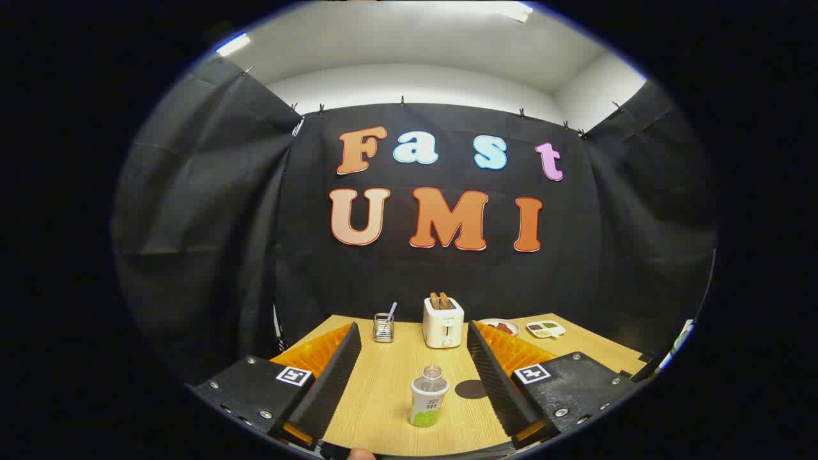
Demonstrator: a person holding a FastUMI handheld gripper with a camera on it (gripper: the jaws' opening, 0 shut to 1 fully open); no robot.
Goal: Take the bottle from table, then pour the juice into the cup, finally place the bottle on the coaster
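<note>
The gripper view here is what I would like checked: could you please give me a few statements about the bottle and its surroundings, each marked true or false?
1. The bottle stands upright on the table, between the open fingers of the gripper. True.
2. The gripper is shut on the bottle. False: both fingers stand apart from it, one on each side.
3. The bottle's cap is off. True: its mouth is open.
4. The bottle rests on the coaster. False: the dark round coaster lies bare beside it.
5. The toaster stands beyond the bottle, with toast in its slots. True.
</note>
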